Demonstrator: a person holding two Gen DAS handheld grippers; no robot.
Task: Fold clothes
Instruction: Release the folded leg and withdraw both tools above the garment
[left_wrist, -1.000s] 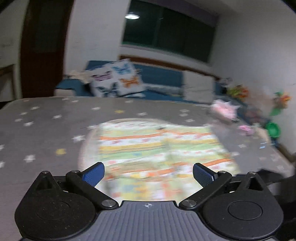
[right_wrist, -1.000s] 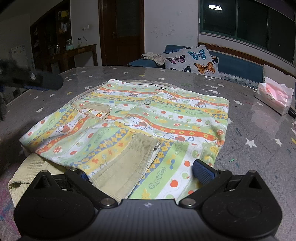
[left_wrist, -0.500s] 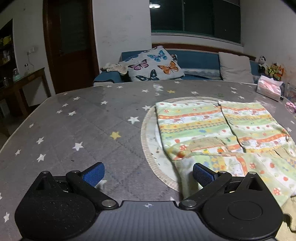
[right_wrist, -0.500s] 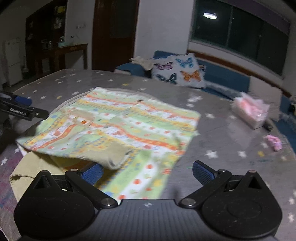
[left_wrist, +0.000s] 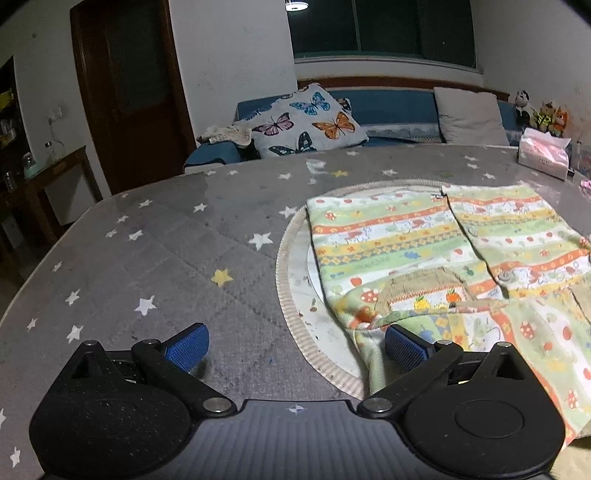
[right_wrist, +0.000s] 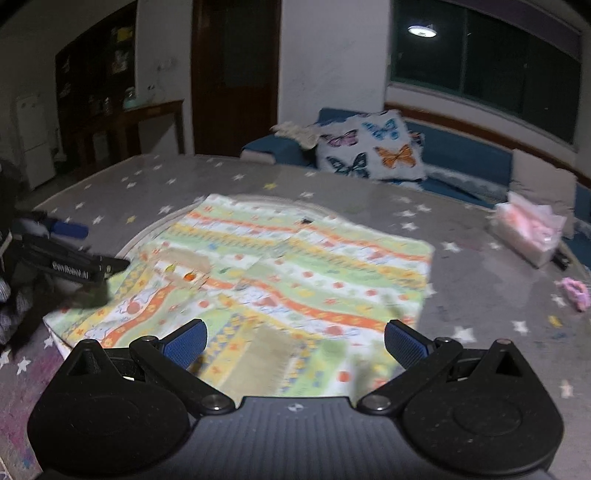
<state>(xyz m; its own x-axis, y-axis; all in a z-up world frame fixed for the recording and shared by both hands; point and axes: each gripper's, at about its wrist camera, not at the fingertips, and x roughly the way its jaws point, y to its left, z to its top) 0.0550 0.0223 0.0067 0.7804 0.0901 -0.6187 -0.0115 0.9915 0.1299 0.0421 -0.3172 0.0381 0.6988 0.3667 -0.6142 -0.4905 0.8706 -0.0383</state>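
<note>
Garment (left_wrist: 424, 251) collar sharp left view | blurred right view (right_wrist: 280, 273)

My table (left_wrist: 155, 258) (grey, star-printed) carries a round mat (left_wrist: 295, 295), the striped garment (left_wrist: 424, 251) spread over it, and a tissue pack (left_wrist: 542, 158) at the far edge.

One striped garment (left_wrist: 424, 254) lies right of centre in the left wrist view, over one round mat (left_wrist: 291, 291). Two grippers show: the left gripper (left_wrist: 295, 343) at the bottom of its own view, and the right gripper (right_wrist: 295, 339) likewise, each with two blue fingertips (left_wrist: 186, 345) spread apart. One butterfly pillow (left_wrist: 306, 123) and one plain pillow (left_wrist: 469, 116) sit at upper centre and upper right. One pink tissue pack (left_wrist: 543, 157) is at far right, with three or so soft toys (left_wrist: 543, 112) above it.
</note>
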